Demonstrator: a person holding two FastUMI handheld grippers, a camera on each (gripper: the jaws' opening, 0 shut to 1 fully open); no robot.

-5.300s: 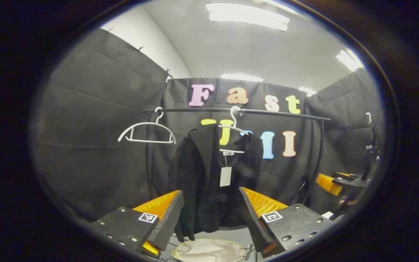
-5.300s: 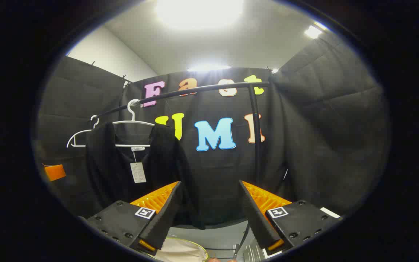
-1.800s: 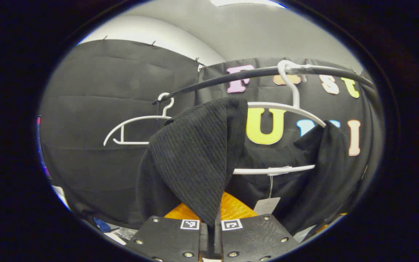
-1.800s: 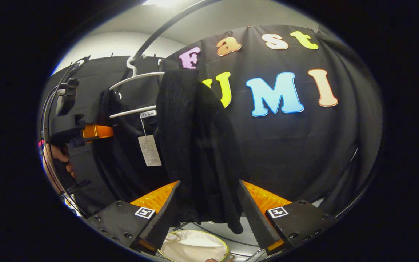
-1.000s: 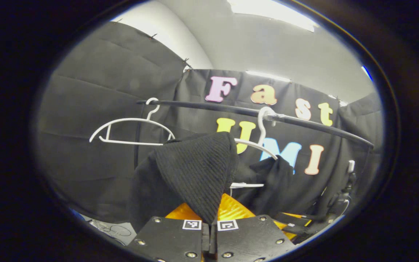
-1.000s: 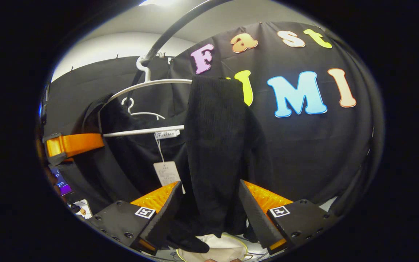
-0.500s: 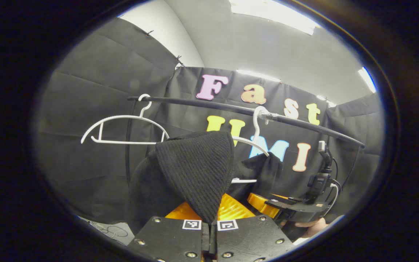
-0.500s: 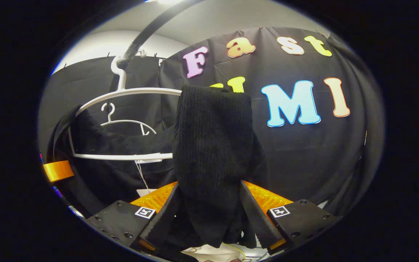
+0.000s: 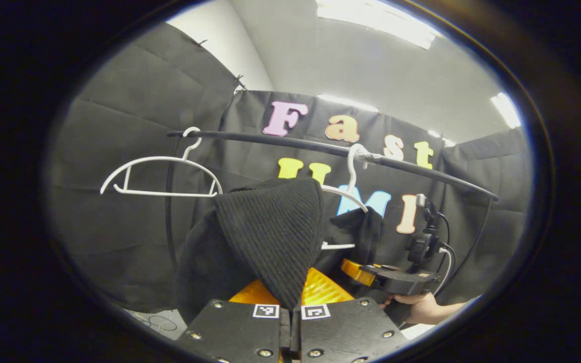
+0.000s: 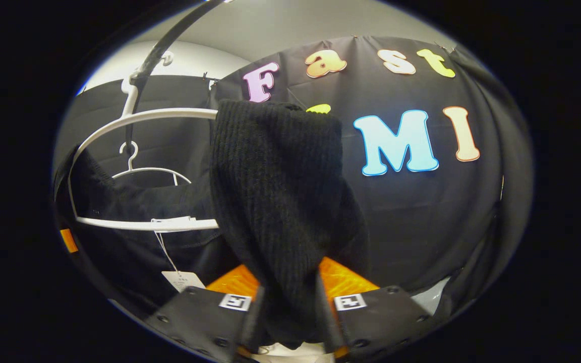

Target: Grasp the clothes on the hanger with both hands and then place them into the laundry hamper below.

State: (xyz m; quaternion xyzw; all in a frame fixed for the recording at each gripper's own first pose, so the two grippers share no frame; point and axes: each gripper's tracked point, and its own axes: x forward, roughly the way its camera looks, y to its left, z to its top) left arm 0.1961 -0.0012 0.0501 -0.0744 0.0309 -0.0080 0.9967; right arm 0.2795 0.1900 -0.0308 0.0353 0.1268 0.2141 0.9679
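Note:
A black knit garment [image 9: 270,237] hangs on a white hanger [image 9: 353,166] from the black rail [image 9: 280,141]. In the left gripper view my left gripper [image 9: 290,315] is shut on the garment's near shoulder, which rises in a peak from its fingers. Farther right, my right gripper [image 9: 358,269] reaches into the other shoulder, held by a hand [image 9: 424,308]. In the right gripper view the garment [image 10: 275,191] drapes over the hanger [image 10: 144,118], and the right gripper [image 10: 290,327] has its fingers pressed on the cloth bunched between them. A paper tag [image 10: 182,280] dangles below the hanger's bar.
An empty white hanger [image 9: 159,174] hangs on the rail to the left of the garment, also seen as the empty hanger [image 10: 147,171] behind the loaded one. The rail's upright post [image 9: 168,217] stands at the left. Black cloth walls close in all around.
The right gripper's fingers have closed in on the garment's shoulder, where half a second ago they stood wide apart around it. The left gripper keeps its hold.

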